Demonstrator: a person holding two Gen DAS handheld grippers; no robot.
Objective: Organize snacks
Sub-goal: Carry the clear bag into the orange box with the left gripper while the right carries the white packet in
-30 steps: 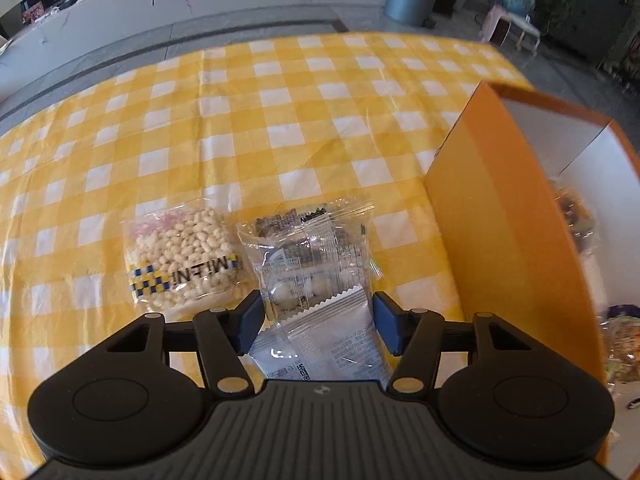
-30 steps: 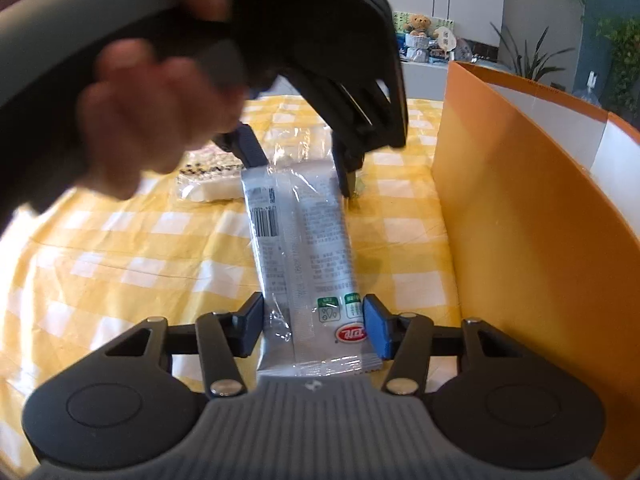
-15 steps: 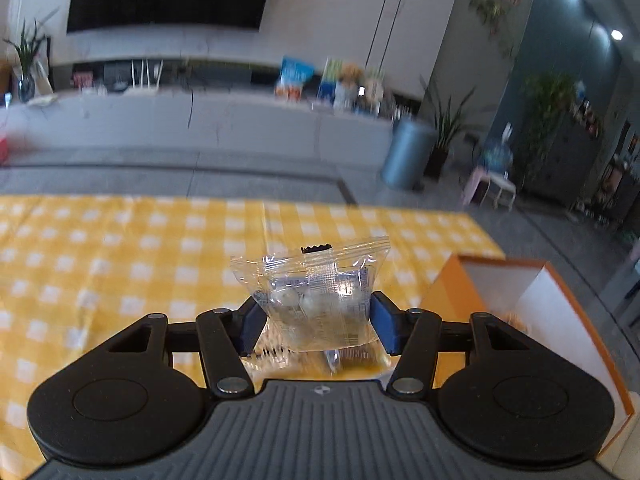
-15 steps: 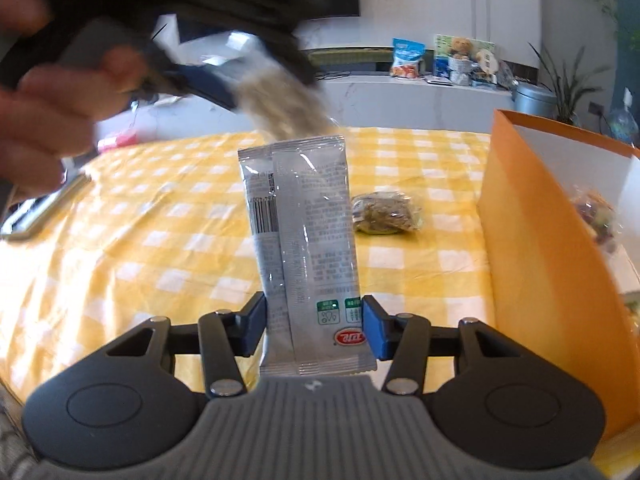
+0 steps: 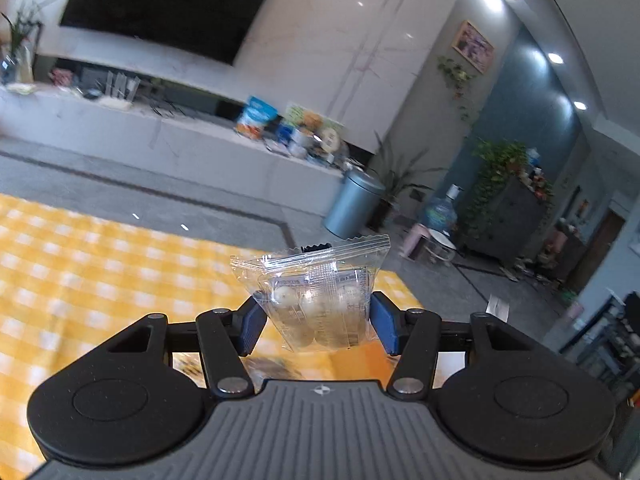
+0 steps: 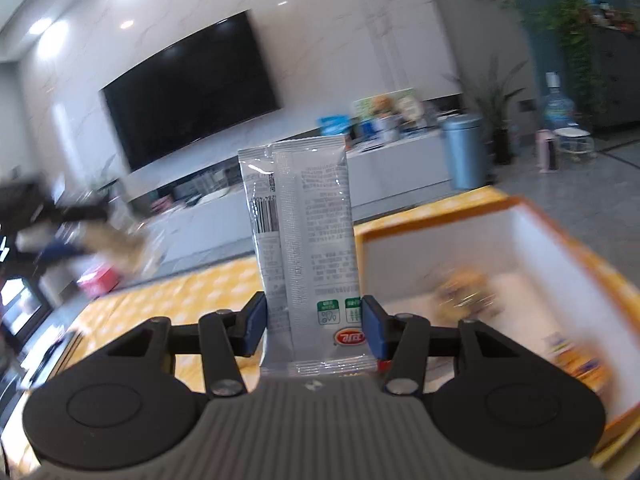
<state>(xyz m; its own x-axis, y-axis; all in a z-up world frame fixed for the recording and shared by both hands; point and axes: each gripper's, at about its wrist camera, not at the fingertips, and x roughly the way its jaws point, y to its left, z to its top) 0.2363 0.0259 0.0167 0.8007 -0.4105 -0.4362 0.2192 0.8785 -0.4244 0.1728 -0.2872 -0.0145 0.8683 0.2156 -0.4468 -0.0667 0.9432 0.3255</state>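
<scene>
Left gripper (image 5: 317, 322) closed on a clear packet (image 5: 316, 298) of pale round pieces, blue pads pressing both sides, packet upright and lifted above the yellow checked tablecloth (image 5: 80, 272). Orange edge of a box visible just below the packet, through the gap between the fingers. Right gripper (image 6: 313, 326) clamped on the lower end of a grey sachet (image 6: 302, 240), barcode and print facing the camera, red logo near the bottom seam, sachet standing upright and clear of the table. Orange box (image 6: 568, 240) with white interior just to the right of the sachet, open at the top, holding blurred wrapped snacks (image 6: 466, 292) on its floor. Blurred dark shape at far left of right wrist view, not identifiable.
</scene>
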